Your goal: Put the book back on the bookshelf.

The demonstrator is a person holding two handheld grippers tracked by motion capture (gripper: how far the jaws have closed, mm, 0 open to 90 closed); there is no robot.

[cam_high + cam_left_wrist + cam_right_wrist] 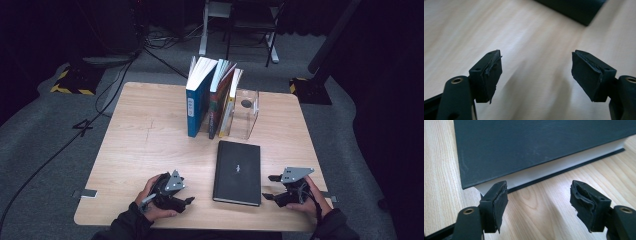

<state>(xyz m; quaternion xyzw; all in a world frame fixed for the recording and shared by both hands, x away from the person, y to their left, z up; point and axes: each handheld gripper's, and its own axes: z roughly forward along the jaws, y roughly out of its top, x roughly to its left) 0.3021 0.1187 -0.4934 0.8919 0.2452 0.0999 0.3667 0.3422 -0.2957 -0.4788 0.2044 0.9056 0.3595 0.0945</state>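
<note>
We judge the shelving not yet begun: the flat black hardcover book (237,172) lies on the pale wooden table (145,145), at six o'clock from the upright row of books (212,97). Our left gripper (186,201) and right gripper (267,187) flank it, both spread wide, holding nothing.

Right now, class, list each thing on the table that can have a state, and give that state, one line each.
Black book: closed, lying flat, not held.
Blue book: upright, pages fanned a little at the top.
Two books beside it: upright, leaning toward the clear stand.
Clear stand: upright, to the right of the row.
Left tool: open, nothing between.
Right tool: open, at the black book's page edge.
</note>
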